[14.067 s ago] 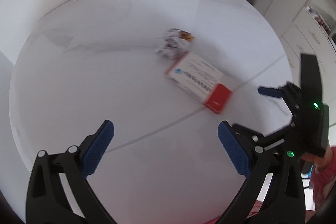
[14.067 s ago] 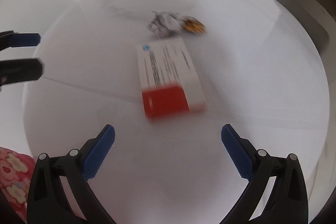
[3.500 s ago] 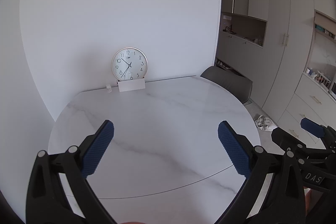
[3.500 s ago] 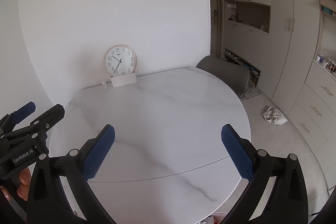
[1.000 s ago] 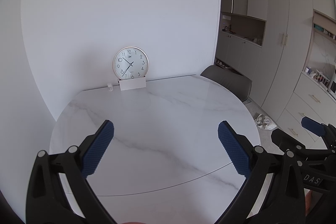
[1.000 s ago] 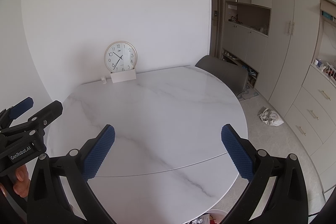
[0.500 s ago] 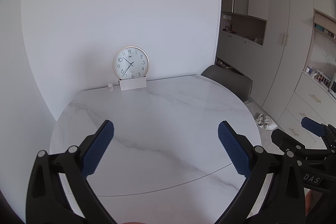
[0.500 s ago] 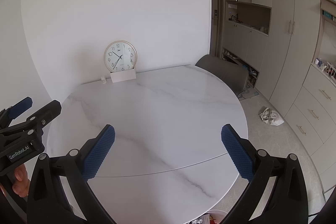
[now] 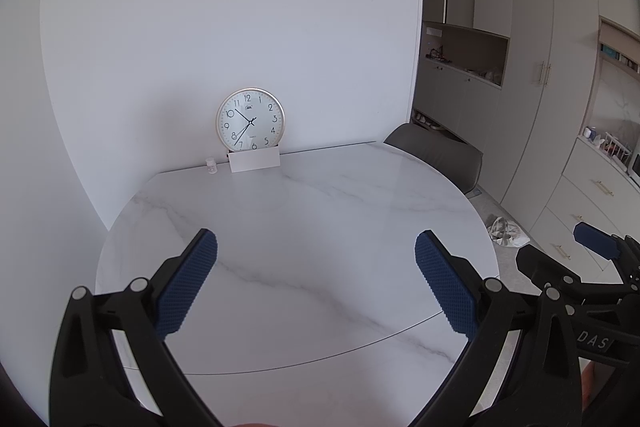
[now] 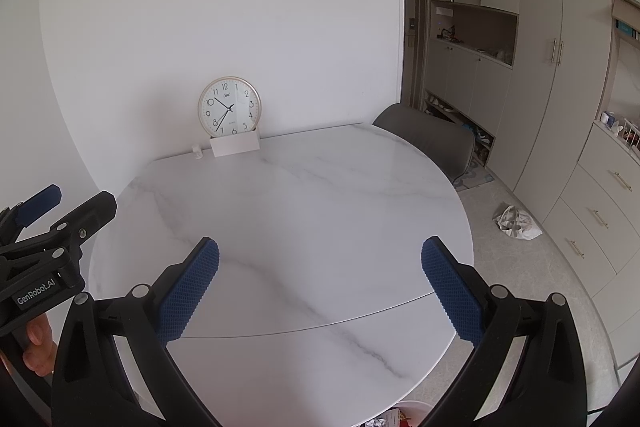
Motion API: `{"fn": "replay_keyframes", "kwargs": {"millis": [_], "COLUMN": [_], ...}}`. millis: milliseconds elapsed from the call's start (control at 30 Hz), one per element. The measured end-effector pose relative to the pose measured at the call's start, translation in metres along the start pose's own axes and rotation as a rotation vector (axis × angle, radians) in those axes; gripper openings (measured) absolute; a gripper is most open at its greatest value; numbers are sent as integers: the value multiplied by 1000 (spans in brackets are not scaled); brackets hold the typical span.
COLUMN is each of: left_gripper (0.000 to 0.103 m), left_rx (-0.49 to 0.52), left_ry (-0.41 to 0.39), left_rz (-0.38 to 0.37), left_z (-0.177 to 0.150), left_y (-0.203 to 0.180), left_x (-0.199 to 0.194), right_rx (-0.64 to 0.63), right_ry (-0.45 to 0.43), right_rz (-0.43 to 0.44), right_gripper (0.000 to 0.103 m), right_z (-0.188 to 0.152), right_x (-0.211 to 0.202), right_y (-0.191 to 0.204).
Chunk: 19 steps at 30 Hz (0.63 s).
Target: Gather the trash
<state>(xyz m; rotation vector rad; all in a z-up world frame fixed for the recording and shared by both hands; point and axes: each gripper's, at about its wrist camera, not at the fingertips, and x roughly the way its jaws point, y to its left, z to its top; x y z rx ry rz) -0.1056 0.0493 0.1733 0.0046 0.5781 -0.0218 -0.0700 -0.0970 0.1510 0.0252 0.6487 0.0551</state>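
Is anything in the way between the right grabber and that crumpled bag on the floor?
Only the marble table: its right edge lies between the open right gripper and the crumpled bag down on the floor. The grey chair stands farther back, off that path.

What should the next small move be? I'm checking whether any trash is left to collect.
Probably turn toward the crumpled bag on the floor by the drawers. The table carries only a clock, a card and a tiny jar, and both the left gripper and right gripper are open and empty.
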Motion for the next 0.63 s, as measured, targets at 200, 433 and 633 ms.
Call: {"fn": "replay_keyframes", "kwargs": {"millis": [200,433,633], "left_gripper": [95,95,95], "left_rx": [2,-1,-1], "left_ry": [2,12,14], "left_rz": [1,7,15], "left_z": [0,-1,-3], "left_y": [0,2,2], "left_x": [0,0,1], "right_rx": [1,-7,-10], "right_ry": [2,10,10], "right_rz": [0,7,8], "right_gripper": [101,101,101], "right_z": [0,-2,-3], "right_x": [1,4,5], "right_y": [0,2,3]}}
